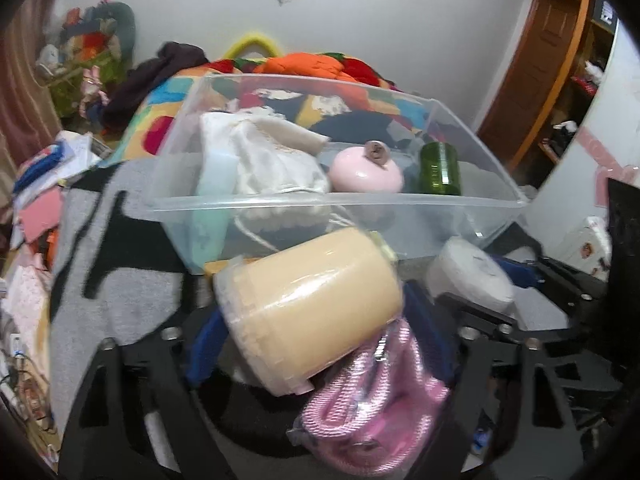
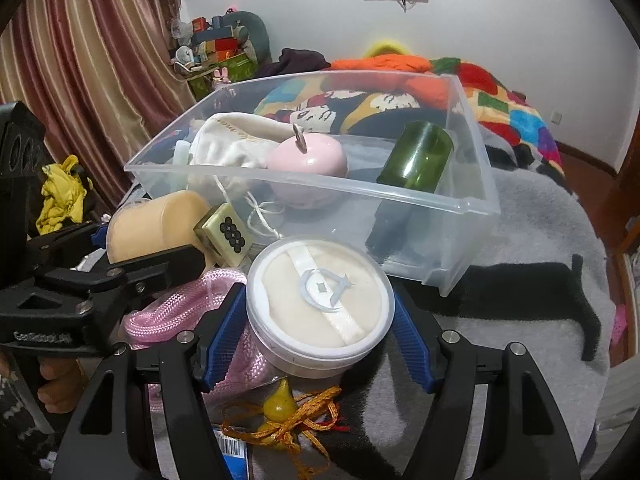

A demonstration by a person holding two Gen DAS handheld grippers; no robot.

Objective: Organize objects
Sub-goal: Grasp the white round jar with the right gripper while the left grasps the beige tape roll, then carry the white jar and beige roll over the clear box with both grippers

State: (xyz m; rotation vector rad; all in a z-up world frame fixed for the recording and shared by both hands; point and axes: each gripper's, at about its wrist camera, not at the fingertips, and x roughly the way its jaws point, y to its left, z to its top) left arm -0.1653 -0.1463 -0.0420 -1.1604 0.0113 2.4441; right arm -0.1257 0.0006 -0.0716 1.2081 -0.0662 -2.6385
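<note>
Both tongs hold jars just in front of the clear bin (image 2: 312, 196): left tongs (image 1: 316, 320) clamp the tan jar (image 1: 308, 304), right tongs (image 2: 320, 324) the white powder jar (image 2: 320, 304); lift each clear of the near rim before releasing inside

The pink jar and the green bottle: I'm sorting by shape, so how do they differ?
The pink jar is squat, rounded and opaque, sitting upright with a metal loop on top; the green bottle is a taller, translucent cylinder that leans tilted against the bin's right wall. The jar sits mid-bin, the bottle at its right end. Both lie inside the clear bin.
</note>
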